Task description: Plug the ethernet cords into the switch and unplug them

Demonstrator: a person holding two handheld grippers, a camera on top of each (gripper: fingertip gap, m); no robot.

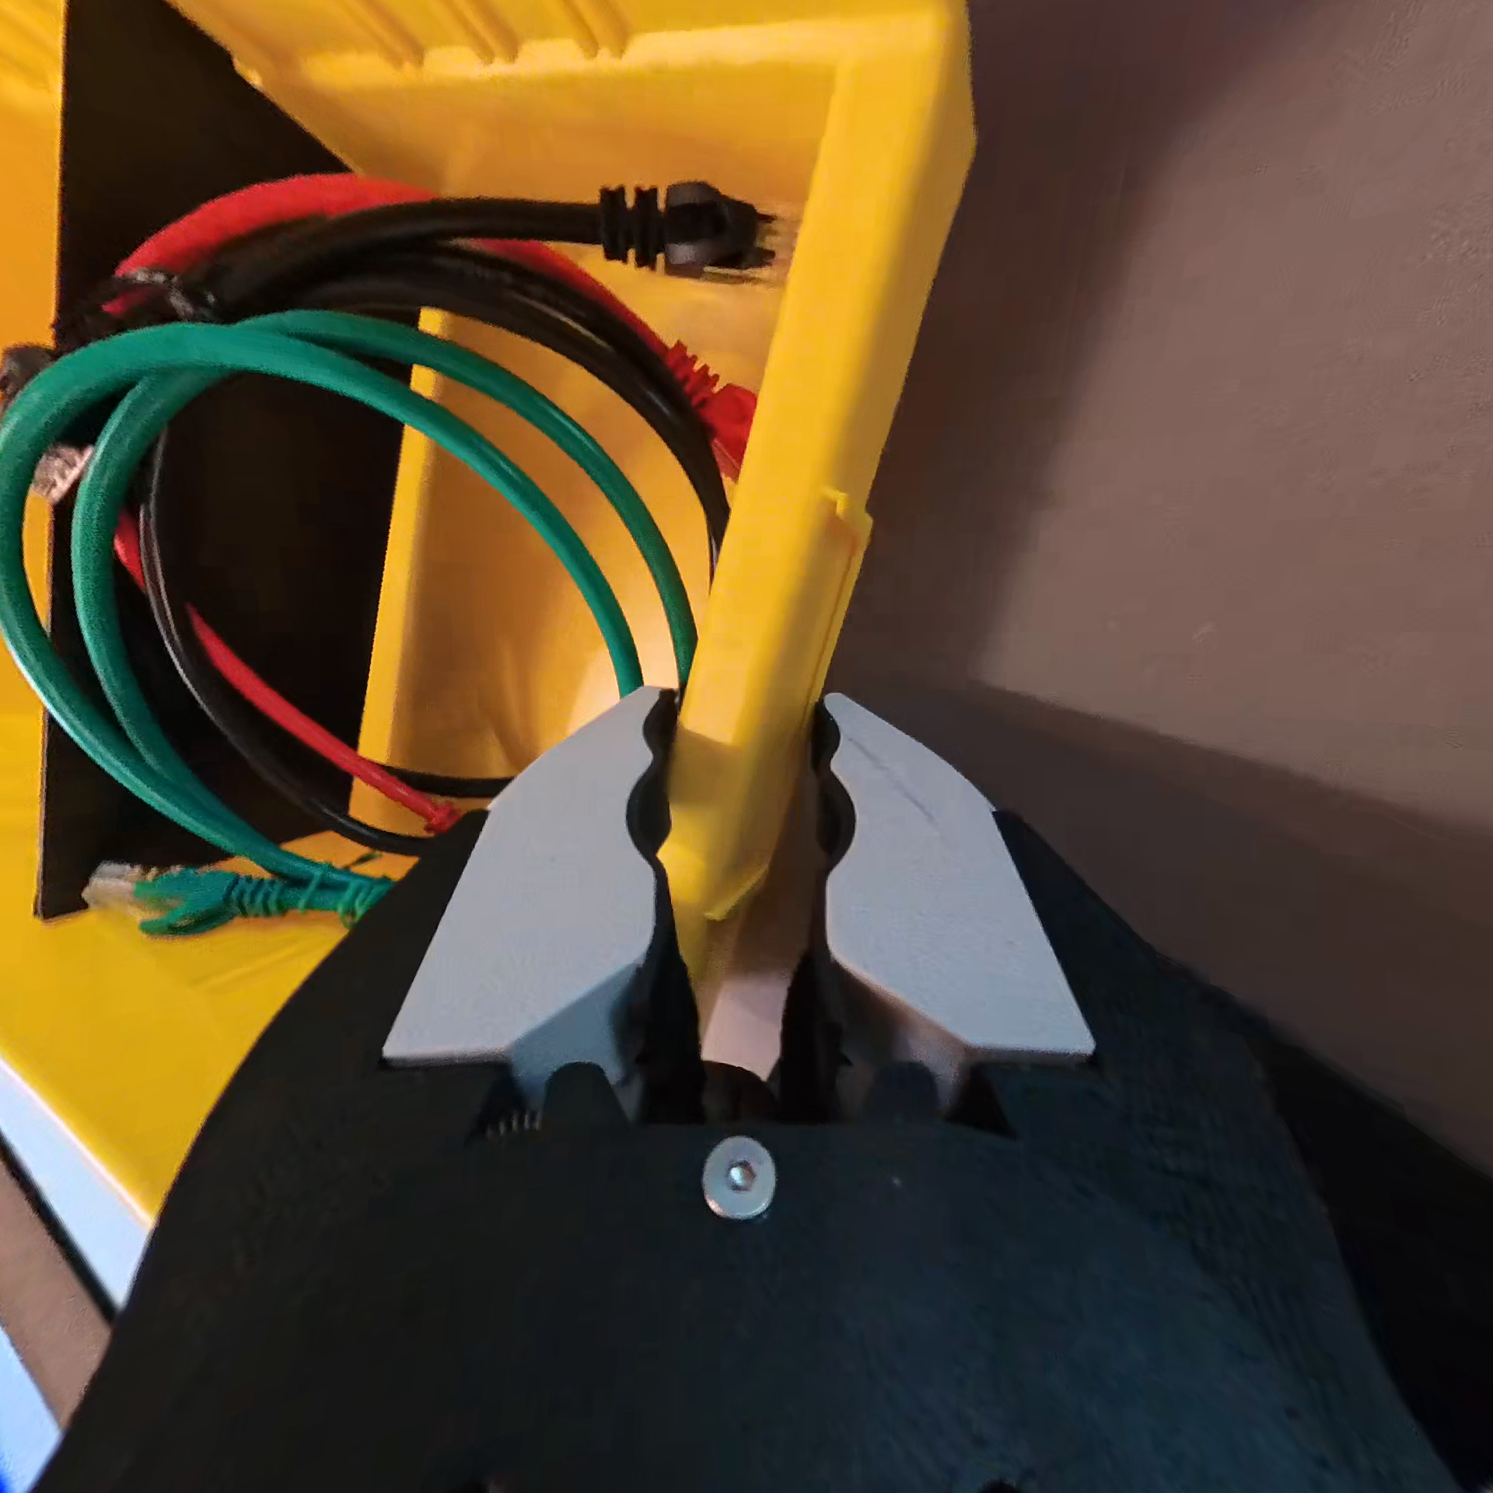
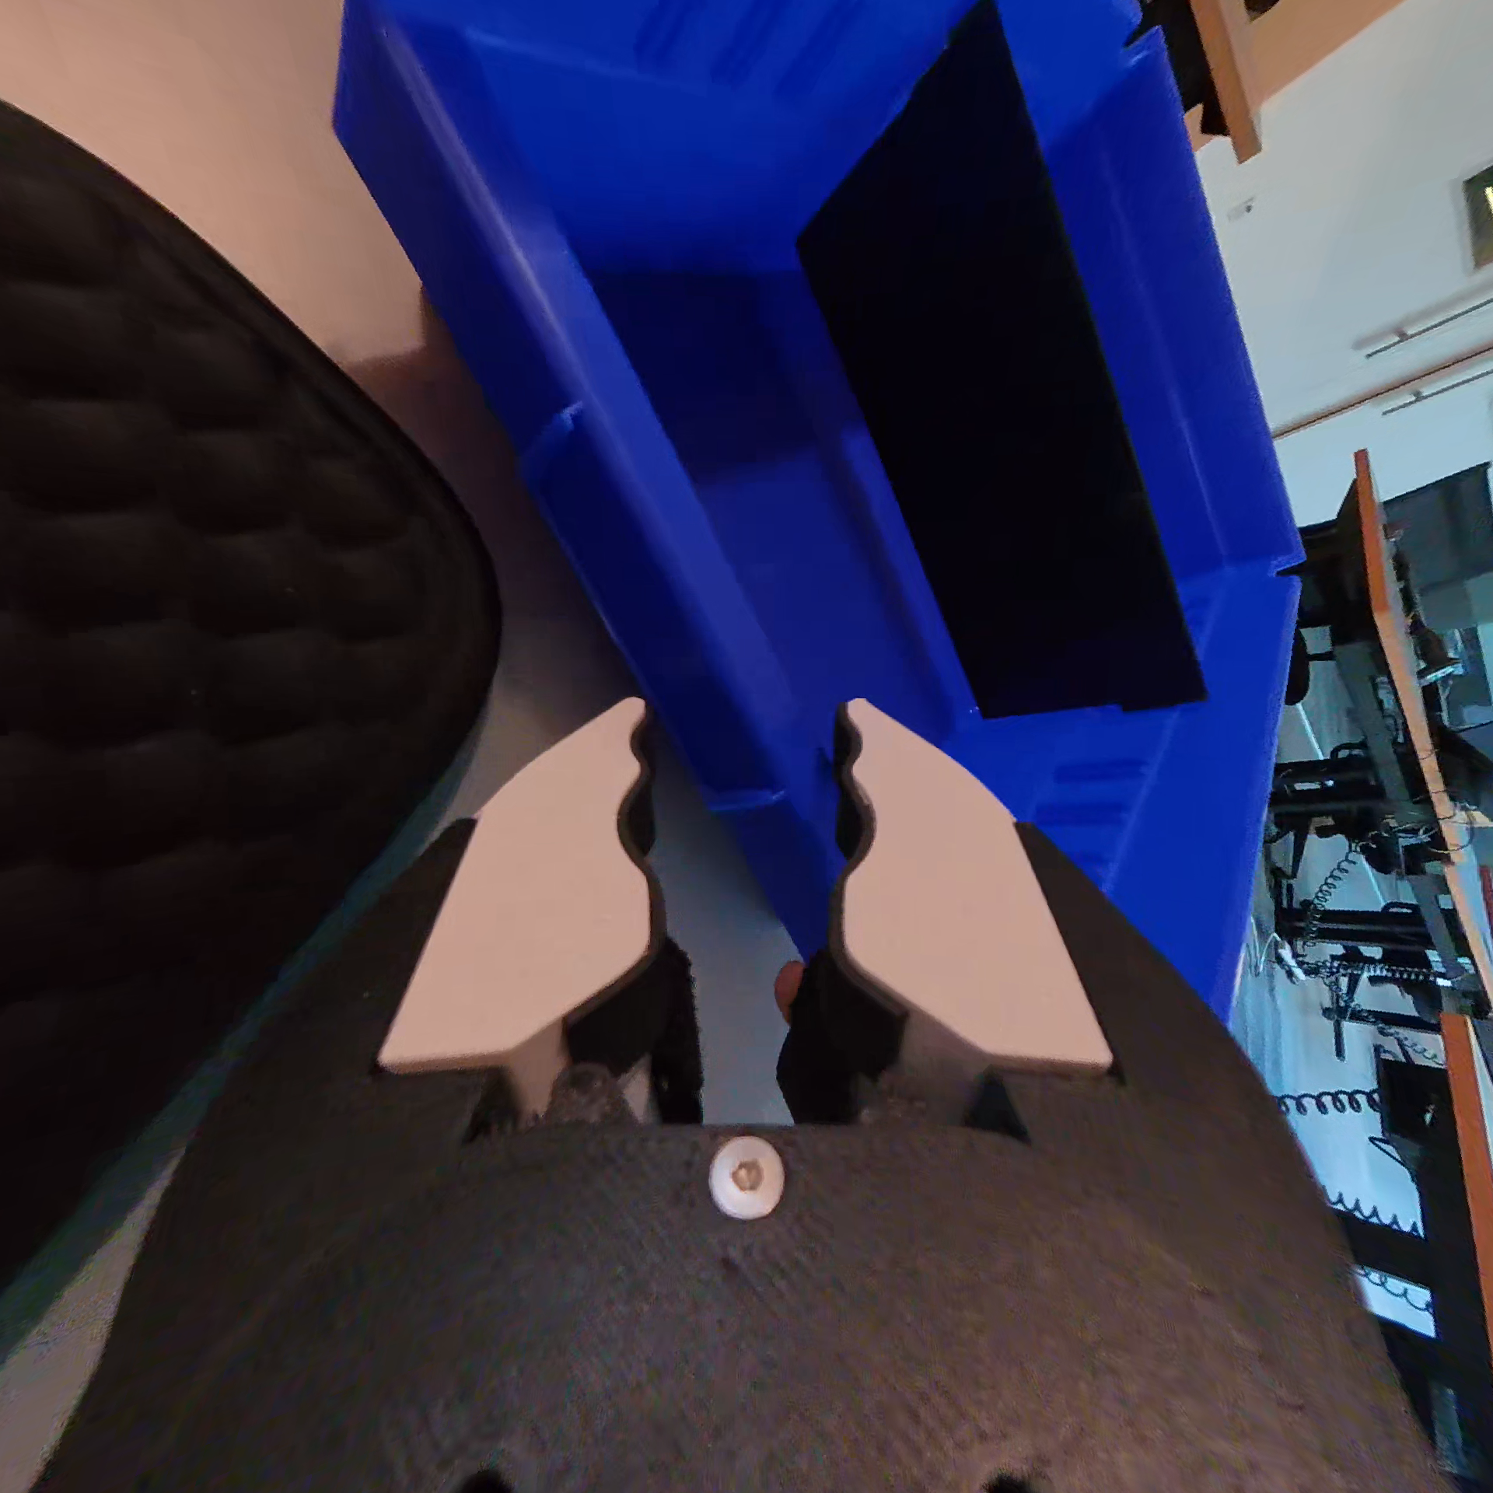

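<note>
In the left wrist view my left gripper (image 1: 742,711) is shut on the side wall of a yellow bin (image 1: 840,420). Inside the bin lie coiled ethernet cords: a green one (image 1: 517,428), a black one (image 1: 517,222) and a red one (image 1: 695,380), with a black divider panel (image 1: 267,565) behind them. In the right wrist view my right gripper (image 2: 743,719) is shut on the side wall of a blue bin (image 2: 646,452), which holds a black divider panel (image 2: 994,436). No switch shows in either view.
A black quilted pad (image 2: 202,565) lies left of the blue bin. A beige surface (image 1: 1212,404) lies right of the yellow bin. Desks, shelving and coiled cables (image 2: 1373,848) stand at the far right of the right wrist view. There is about 35 cm between the tips of the two grippers.
</note>
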